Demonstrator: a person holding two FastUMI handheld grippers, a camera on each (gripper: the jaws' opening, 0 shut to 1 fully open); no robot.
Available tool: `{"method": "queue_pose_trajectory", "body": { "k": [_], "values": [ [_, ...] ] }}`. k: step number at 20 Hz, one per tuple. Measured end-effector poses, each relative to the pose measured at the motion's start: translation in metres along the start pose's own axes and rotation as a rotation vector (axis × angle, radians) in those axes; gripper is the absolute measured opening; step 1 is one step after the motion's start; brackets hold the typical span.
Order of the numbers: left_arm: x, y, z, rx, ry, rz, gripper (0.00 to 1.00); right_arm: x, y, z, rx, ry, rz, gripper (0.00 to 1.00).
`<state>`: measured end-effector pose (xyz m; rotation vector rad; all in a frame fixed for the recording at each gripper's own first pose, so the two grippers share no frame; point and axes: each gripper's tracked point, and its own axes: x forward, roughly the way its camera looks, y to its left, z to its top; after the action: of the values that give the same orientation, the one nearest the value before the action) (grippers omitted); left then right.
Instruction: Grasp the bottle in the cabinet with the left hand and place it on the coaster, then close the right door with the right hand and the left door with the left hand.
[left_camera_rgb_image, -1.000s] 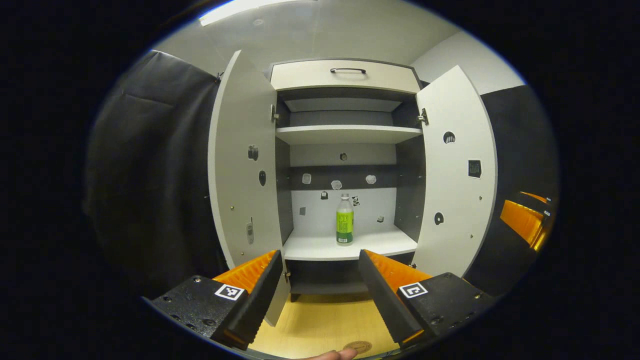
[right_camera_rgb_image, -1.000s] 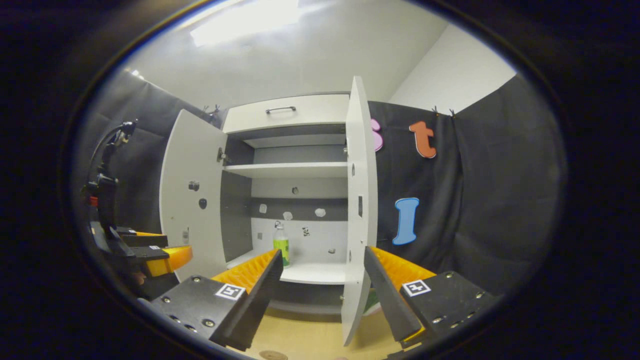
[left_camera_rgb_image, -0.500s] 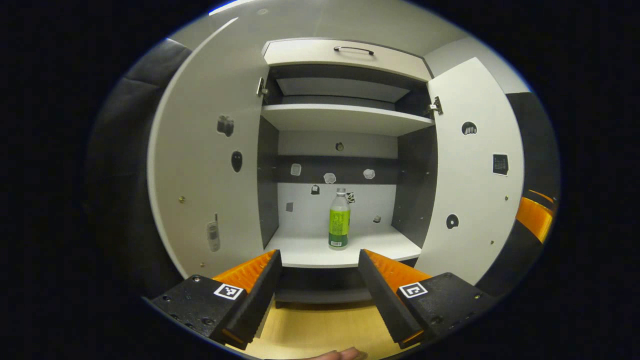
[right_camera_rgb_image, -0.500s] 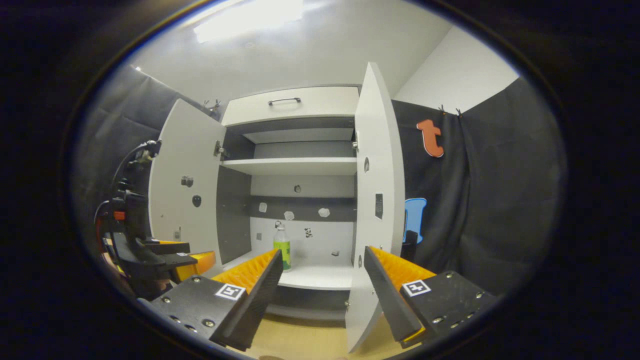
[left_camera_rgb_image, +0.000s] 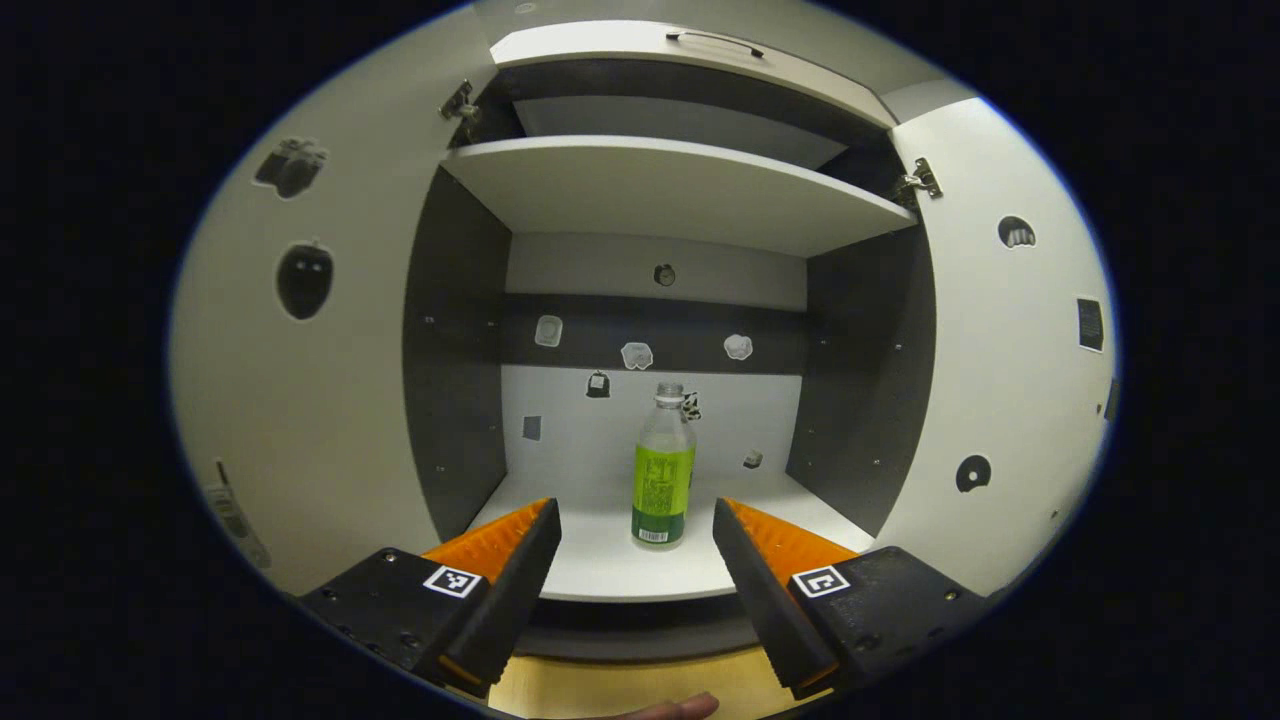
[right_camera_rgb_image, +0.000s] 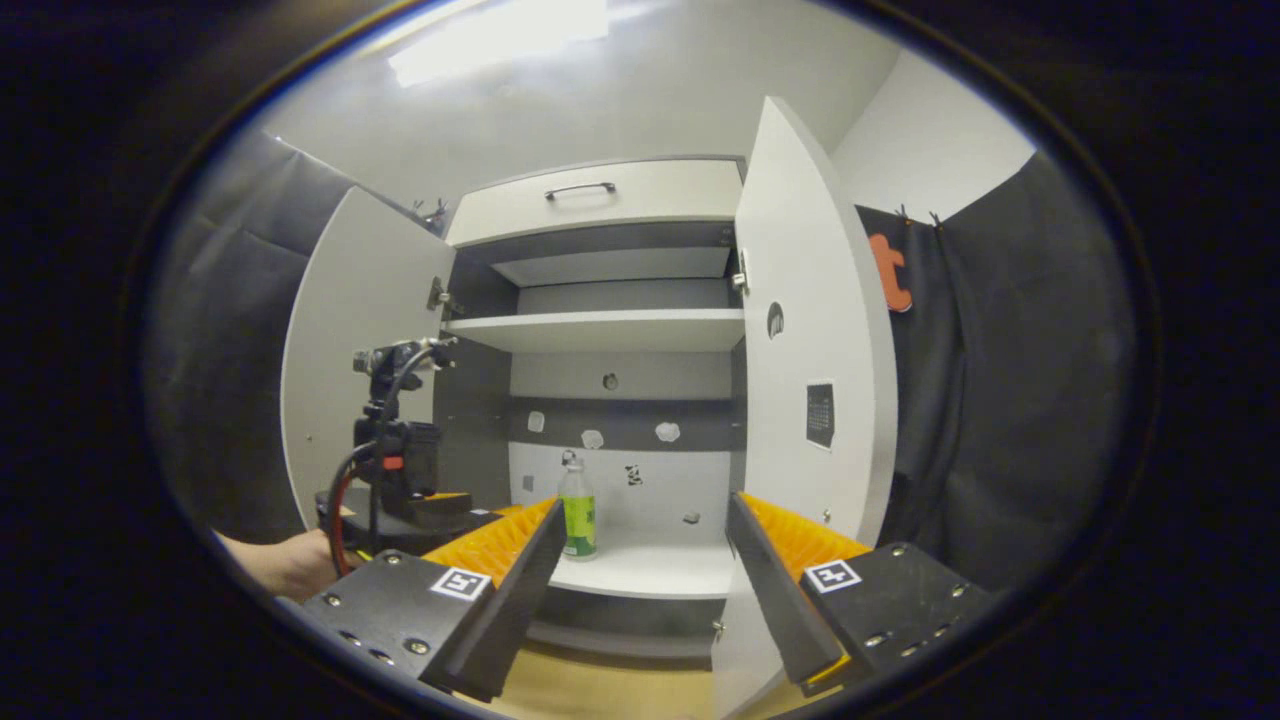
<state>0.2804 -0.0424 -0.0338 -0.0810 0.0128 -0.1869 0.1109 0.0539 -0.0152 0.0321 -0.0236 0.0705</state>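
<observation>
Beyond the left gripper (left_camera_rgb_image: 632, 560), jaws spread wide, bottle (left_camera_rgb_image: 661, 470) upright, untouched.

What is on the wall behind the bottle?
Behind the bottle are several small stickers on the cabinet's back wall; the bottle partly covers one beside its neck.

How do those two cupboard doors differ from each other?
In the left gripper view, the left door carries a dark pear-shaped sticker high up; the right door carries a small dark square one. The left door swings toward the left gripper, the right door toward the right gripper. Both stand open, pale grey.
</observation>
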Motion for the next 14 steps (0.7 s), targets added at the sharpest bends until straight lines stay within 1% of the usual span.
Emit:
{"method": "queue_pose_trajectory", "body": {
  "k": [3, 5, 7, 8, 10, 11, 12, 13, 14],
  "values": [
    [0.043, -0.005, -0.003, -0.013, -0.033, -0.042, 0.97, 0.004, -0.002, -0.002, -0.024, 0.002, -0.016, 0.98],
    [0.068, -0.01, -0.01, -0.021, -0.03, -0.07, 0.97, 0.005, 0.0, -0.004, -0.018, 0.007, -0.017, 0.98],
    [0.091, -0.013, -0.015, -0.012, -0.033, -0.081, 0.97, 0.007, -0.003, -0.006, -0.022, 0.015, -0.027, 0.98],
    [0.101, -0.015, -0.017, -0.008, -0.038, -0.081, 0.97, 0.007, -0.004, -0.007, -0.031, 0.018, -0.032, 0.93],
    [0.12, -0.021, -0.025, -0.004, -0.016, -0.092, 0.97, 0.006, -0.008, -0.011, -0.05, 0.029, -0.045, 0.93],
    [0.128, -0.021, -0.028, 0.004, -0.008, -0.087, 0.97, 0.005, -0.009, -0.012, -0.059, 0.035, -0.052, 0.94],
    [0.137, -0.019, -0.028, 0.012, -0.003, -0.078, 1.0, 0.004, -0.012, -0.013, -0.066, 0.036, -0.057, 0.98],
    [0.144, -0.019, -0.029, 0.023, -0.001, -0.074, 0.97, 0.002, -0.013, -0.012, -0.073, 0.037, -0.056, 0.98],
    [0.152, -0.016, -0.026, 0.031, -0.009, -0.061, 0.97, 0.001, -0.014, -0.011, -0.074, 0.038, -0.057, 0.98]
  ]
}}
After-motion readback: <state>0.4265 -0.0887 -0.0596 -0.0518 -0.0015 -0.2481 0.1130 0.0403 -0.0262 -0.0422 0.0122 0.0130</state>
